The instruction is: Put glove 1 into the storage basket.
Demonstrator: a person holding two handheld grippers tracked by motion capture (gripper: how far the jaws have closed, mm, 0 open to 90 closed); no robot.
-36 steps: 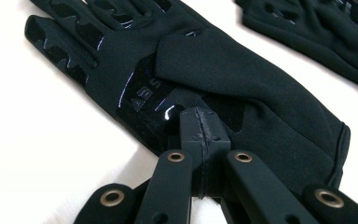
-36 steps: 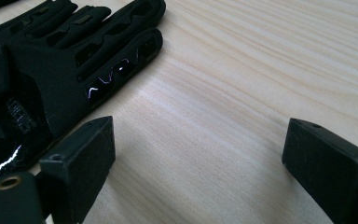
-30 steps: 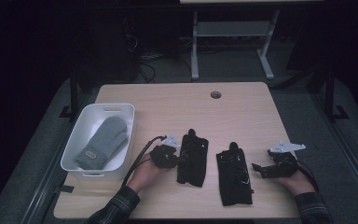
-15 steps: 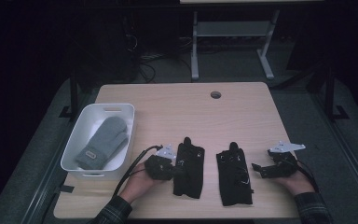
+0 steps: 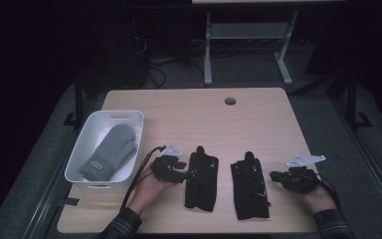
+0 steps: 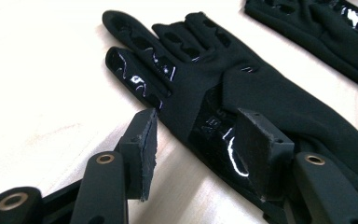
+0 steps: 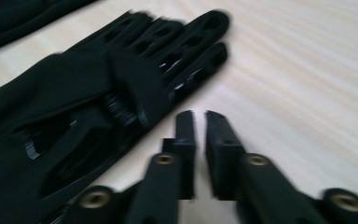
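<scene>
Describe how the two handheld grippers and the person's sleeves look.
Both tools are black. The left gripper has two flat rectangular pads on arms with brass-coloured rivets; the right gripper has the same build. Each carries a grey three-cornered plate on top and trails a black cable. The person wears dark plaid sleeves.

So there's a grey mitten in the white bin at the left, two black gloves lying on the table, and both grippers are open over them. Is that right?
Not quite: the left gripper is open, jaws spread across the edge of the left black glove, but the right gripper has its jaws nearly together beside the right black glove, as the right gripper view shows. The grey mitten does lie in the white bin.
</scene>
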